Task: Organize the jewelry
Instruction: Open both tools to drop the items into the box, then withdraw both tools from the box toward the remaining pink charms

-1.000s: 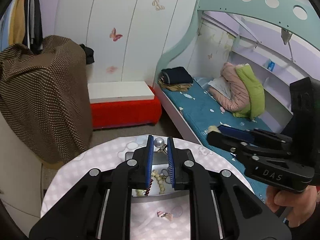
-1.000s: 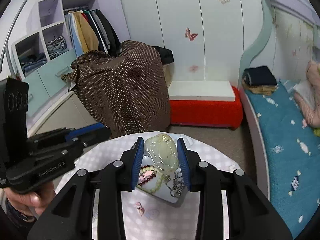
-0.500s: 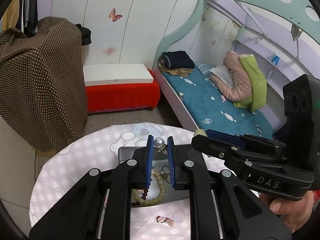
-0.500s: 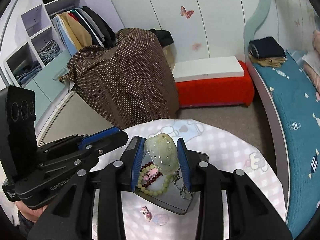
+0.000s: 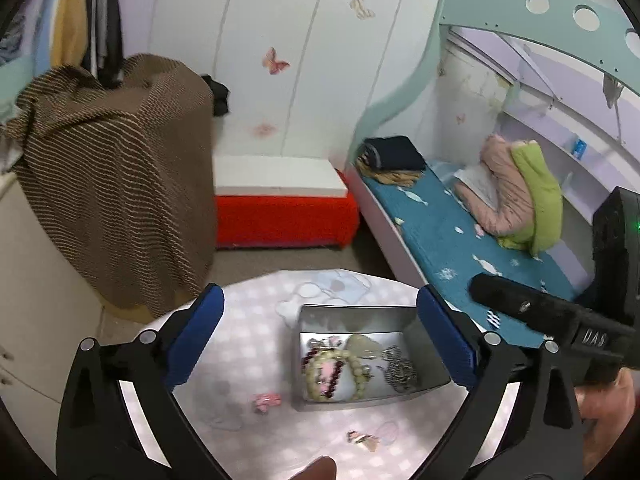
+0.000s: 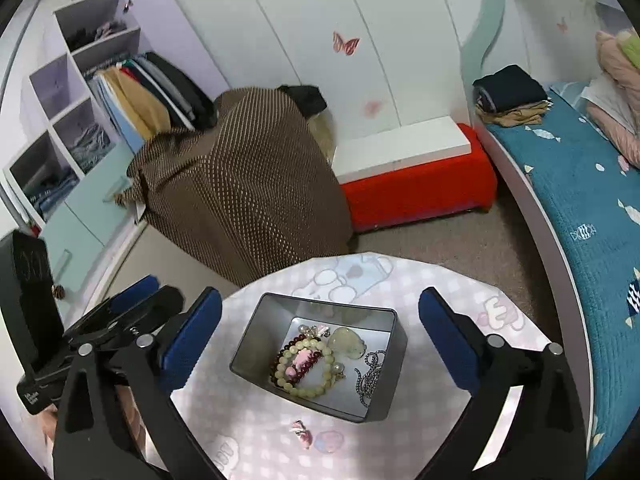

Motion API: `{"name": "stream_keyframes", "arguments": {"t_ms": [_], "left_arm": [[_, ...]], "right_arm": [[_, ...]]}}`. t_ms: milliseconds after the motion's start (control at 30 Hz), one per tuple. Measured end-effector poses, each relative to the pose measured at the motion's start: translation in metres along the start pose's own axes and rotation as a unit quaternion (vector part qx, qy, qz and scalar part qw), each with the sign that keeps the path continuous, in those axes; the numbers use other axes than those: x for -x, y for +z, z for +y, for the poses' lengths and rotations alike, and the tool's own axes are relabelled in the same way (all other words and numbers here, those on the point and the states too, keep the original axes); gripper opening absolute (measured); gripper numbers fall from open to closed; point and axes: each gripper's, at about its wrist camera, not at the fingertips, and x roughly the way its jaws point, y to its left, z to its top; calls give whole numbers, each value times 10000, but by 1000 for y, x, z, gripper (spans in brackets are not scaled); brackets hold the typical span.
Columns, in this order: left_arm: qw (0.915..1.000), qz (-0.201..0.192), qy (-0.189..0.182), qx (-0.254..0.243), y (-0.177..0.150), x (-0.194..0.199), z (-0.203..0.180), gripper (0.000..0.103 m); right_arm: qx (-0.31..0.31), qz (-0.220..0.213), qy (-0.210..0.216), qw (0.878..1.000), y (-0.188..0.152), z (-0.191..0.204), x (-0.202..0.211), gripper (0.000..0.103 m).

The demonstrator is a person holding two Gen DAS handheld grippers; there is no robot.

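Observation:
A grey metal box (image 6: 256, 332) stands on the round table with a pink checked cloth (image 6: 460, 308). In it lie a pale green jade pendant (image 6: 347, 342), bead bracelets (image 6: 304, 364), a pearl earring (image 6: 310, 330) and a silver chain (image 6: 370, 376). My right gripper (image 6: 320, 332) is open and empty above the box. My left gripper (image 5: 320, 332) is open and empty above the same box (image 5: 360, 312), with the beads (image 5: 332, 372) and pendant (image 5: 362, 346) inside. Two small pink pieces (image 6: 302, 432) lie on the cloth by the box.
A brown dotted cover (image 6: 240, 184) drapes furniture behind the table. A red bench with a white top (image 6: 416, 176) stands by the wall. A bed with a teal sheet (image 6: 580, 184) runs along the right. Shelves with clothes (image 6: 80, 120) are at the left.
Both grippers opened. The pearl earring left the left gripper and the jade pendant left the right gripper; both now lie in the box.

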Motion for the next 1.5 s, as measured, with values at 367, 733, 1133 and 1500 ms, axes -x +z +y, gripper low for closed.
{"name": "stream_keyframes", "arguments": {"t_ms": [367, 733, 1133, 1500], "left_arm": [[9956, -709, 597, -128, -25, 82, 6, 98], [9904, -961, 973, -216, -63, 136, 3, 98], [9893, -690, 1251, -306, -115, 141, 3, 98], [9915, -308, 1252, -203, -137, 116, 11, 98]], "right_arm": [[189, -604, -427, 9971, -18, 16, 57, 95], [553, -894, -947, 9899, -61, 29, 101, 95], [935, -635, -1363, 9842, -114, 38, 106, 95], [1157, -110, -1302, 9847, -133, 46, 63, 95]]}}
